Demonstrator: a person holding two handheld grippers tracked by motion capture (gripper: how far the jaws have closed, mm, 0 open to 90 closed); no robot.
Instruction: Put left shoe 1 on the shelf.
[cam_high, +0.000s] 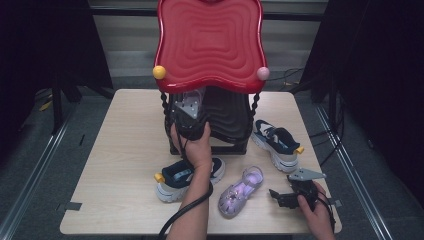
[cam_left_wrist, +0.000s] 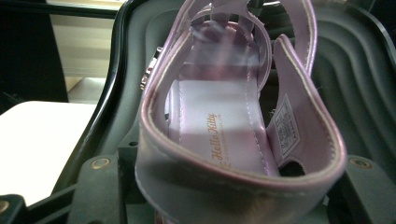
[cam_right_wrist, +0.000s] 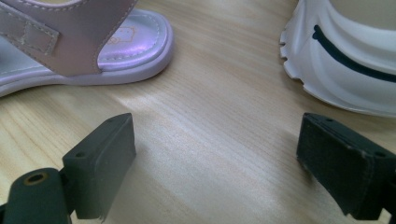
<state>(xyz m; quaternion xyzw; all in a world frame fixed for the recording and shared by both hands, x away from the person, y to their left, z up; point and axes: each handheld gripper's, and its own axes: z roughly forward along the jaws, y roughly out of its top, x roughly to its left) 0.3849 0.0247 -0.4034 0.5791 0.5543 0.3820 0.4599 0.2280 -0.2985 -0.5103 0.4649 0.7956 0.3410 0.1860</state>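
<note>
Centrally on the wooden table (cam_high: 125, 150) stood a shoe rack with a red wavy top (cam_high: 210, 42) and dark ribbed shelves (cam_high: 227, 115) beneath it. At the rack's front, the left gripper (cam_high: 190, 117) was clamped on the heel strap of a lilac sandal (cam_left_wrist: 233, 116), its two black jaws pressed against the strap from either side, as the left gripper view showed. That sandal was held at the mouth of the dark shelf, toe pointing inward, its insole bearing a gold printed script; whether its sole touched the shelf could not be told. The left hand (cam_high: 197, 150) grasped the gripper from behind, and a black cable (cam_high: 187, 210) trailed back along the forearm.

Near the table's front edge lay a second lilac sandal (cam_high: 241, 191), resting flat, just right of the left forearm. A navy-and-white sneaker (cam_high: 185, 177) lay on the other side of that forearm, partly hidden by it, and its partner sneaker (cam_high: 277, 142) sat to the right of the rack, well apart from the first.

At the front right corner, the right gripper (cam_high: 280, 197) rested low over the table, jaws standing wide apart with bare wood between them. Its own view placed the second sandal's toe to the upper left and a white sneaker sole (cam_right_wrist: 345, 70) to the upper right, neither touched by the jaws.
</note>
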